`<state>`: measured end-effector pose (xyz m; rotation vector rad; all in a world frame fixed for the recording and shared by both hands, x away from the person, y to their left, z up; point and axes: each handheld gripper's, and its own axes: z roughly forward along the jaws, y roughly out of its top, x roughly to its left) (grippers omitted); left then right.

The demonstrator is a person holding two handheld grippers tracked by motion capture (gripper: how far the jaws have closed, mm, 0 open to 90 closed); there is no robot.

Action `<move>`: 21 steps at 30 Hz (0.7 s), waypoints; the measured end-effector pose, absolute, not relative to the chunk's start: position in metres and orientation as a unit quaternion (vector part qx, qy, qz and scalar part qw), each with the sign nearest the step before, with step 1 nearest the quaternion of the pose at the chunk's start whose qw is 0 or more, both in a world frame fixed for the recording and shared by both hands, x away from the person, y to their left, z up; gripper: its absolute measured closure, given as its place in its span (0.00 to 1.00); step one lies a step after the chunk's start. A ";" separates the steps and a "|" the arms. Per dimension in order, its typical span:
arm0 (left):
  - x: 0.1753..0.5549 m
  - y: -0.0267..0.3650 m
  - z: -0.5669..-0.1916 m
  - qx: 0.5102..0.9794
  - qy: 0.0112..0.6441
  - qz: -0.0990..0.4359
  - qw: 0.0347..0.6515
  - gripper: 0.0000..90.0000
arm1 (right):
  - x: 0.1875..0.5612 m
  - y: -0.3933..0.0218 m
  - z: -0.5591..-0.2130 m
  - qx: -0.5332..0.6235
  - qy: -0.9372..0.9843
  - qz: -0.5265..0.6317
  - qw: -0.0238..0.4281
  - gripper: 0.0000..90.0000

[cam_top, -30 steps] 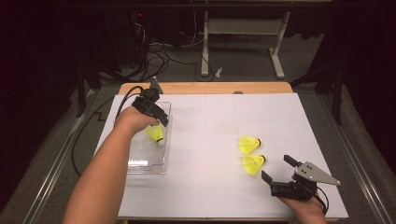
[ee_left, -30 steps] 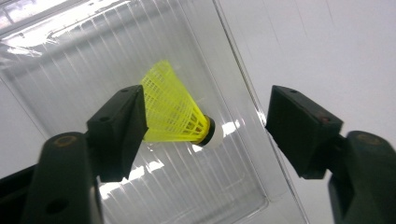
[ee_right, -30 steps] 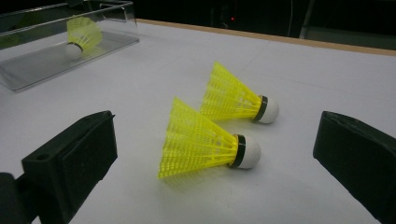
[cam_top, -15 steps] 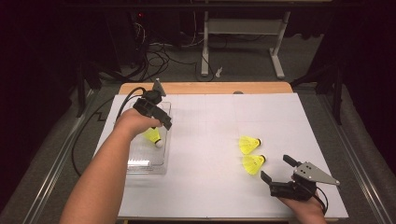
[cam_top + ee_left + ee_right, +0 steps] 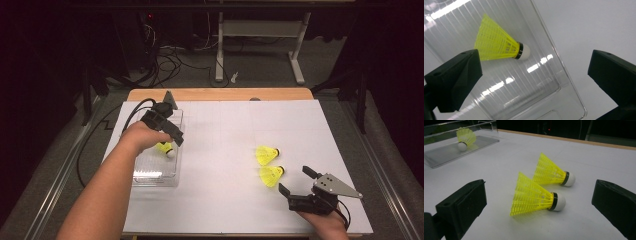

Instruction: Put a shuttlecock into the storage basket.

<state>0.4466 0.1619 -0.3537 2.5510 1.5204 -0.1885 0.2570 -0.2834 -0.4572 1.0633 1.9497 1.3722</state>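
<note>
Left gripper [image 5: 534,75], jaws just spread wide, has released a yellow plastic shuttlecock [image 5: 499,43] into the clear ribbed plastic tray [image 5: 554,82]; right gripper [image 5: 539,207], jaws apart, frames the nearer yellow shuttlecock on the white tabletop [image 5: 536,196].

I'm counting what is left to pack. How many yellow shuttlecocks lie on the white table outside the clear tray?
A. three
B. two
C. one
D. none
B: two shuttlecocks lie side by side on the table before the right tongs; a third lies in the clear tray.

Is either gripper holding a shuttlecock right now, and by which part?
Neither. The left gripper, jaws just opened, is clear of the shuttlecock lying in the clear tray.
</note>
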 end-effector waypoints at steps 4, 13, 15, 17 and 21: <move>0.443 0.167 -0.355 0.856 0.507 -0.066 0.081 0.01 | 0.258 -0.283 -0.458 0.395 0.721 0.506 0.261 0.00; 0.433 0.169 -0.364 0.863 0.493 -0.075 0.080 0.01 | 0.258 -0.282 -0.459 0.394 0.724 0.504 0.259 0.00; 0.431 0.168 -0.366 0.866 0.488 -0.078 0.080 0.01 | 0.258 -0.281 -0.459 0.395 0.724 0.503 0.258 0.00; 0.428 0.167 -0.368 0.868 0.483 -0.080 0.079 0.01 | 0.259 -0.281 -0.460 0.395 0.724 0.502 0.259 0.00; 0.422 0.167 -0.371 0.873 0.475 -0.081 0.076 0.01 | 0.259 -0.281 -0.460 0.394 0.725 0.502 0.259 0.00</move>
